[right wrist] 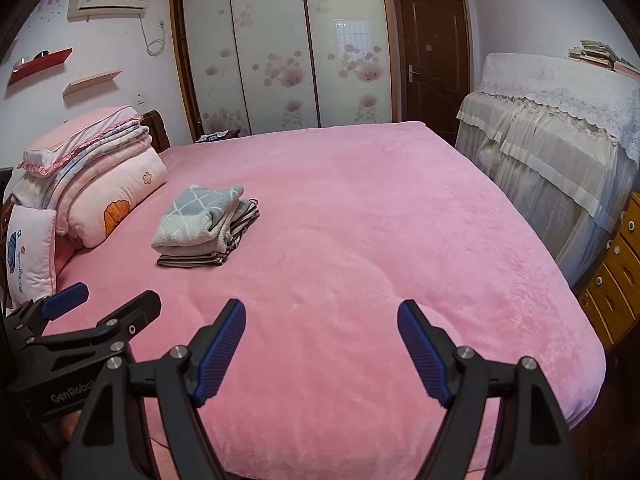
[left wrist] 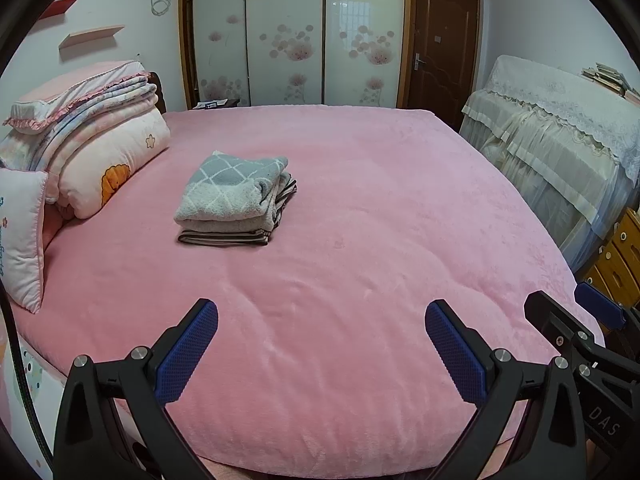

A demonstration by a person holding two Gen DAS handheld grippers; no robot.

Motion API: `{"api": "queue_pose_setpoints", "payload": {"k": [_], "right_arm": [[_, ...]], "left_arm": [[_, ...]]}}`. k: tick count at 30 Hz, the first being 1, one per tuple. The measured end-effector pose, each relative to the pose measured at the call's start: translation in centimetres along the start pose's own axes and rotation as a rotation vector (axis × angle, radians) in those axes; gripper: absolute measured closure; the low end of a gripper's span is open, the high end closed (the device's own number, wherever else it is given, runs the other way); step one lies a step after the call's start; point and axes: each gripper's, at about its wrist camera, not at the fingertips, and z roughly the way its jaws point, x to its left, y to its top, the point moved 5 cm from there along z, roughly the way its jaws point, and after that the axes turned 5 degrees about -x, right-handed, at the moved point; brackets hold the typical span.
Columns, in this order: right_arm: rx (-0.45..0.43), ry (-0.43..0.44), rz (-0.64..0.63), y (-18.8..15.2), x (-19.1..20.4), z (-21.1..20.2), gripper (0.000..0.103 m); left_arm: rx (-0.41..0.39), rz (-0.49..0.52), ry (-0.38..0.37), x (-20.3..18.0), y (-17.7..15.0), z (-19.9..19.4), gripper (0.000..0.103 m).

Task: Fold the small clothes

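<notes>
Two folded garments lie stacked on one pink bed; left gripper and right gripper both gape empty.

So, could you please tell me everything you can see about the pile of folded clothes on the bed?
The pile of folded clothes lies on the pink blanket, toward the bedding stacked at the headboard side. On top is a grey piece with a white diamond grid, soft and towel-like. Under it sits a pale grey-beige piece, and at the bottom a thin one with dark and light stripes. The edges are roughly aligned, slightly fanned on the right. Neither gripper touches it.
</notes>
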Motion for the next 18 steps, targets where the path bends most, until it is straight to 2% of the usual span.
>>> {"api": "queue_pose_setpoints", "payload": {"k": [18], "right_arm": [[0.003,0.0,0.001,0.03,-0.36,0.07,0.024]], "left_arm": [[0.023,-0.003,-0.004,0.16,-0.39,0.36,0.0]]}}
